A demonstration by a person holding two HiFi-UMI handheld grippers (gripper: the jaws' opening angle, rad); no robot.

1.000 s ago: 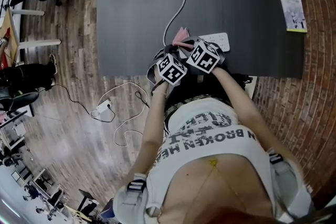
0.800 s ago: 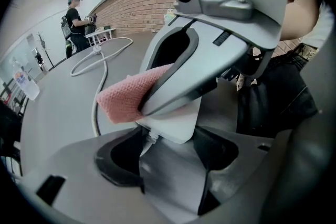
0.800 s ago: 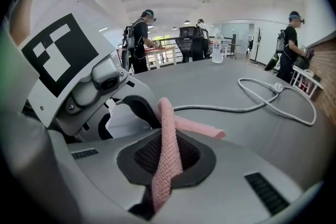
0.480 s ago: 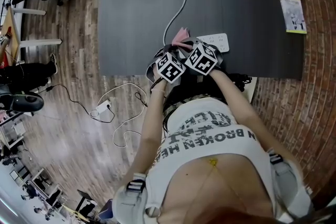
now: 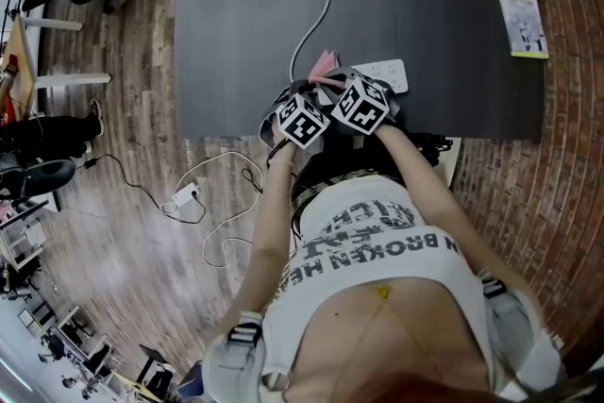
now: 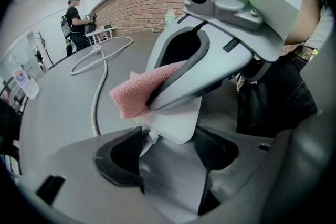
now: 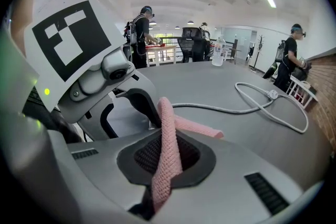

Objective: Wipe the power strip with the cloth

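Pinching the pink cloth (image 6: pixel 137 93) tight between its jaws, the right claw (image 7: pixel 165 152) presses it down on the cable end of the white power strip (image 6: pixel 176 120). The strip lies flat on the dark table (image 5: pixel 453 90), close to the edge nearest the person. The left claw (image 6: pixel 168 145) has its two pads closed against that same end of the strip, one on each side, just where the cable (image 6: pixel 96 102) leaves it and loops away. The strip looks like a rigid, light plastic bar with a smooth shell, so it would likely skid or swivel under a wiping stroke. Gripping it across its narrow width at the cable end, as the left claw does, seems the sound hold, leaving the rest of the top face free. The cloth is soft and floppy, and a loose tail droops beyond the strip, so only the part near the jaws will carry pressure. Compared with a second ago little has changed: both claws sit over the same end of the strip, the left one having drifted slightly toward the cable side, and the strip itself has not visibly moved.
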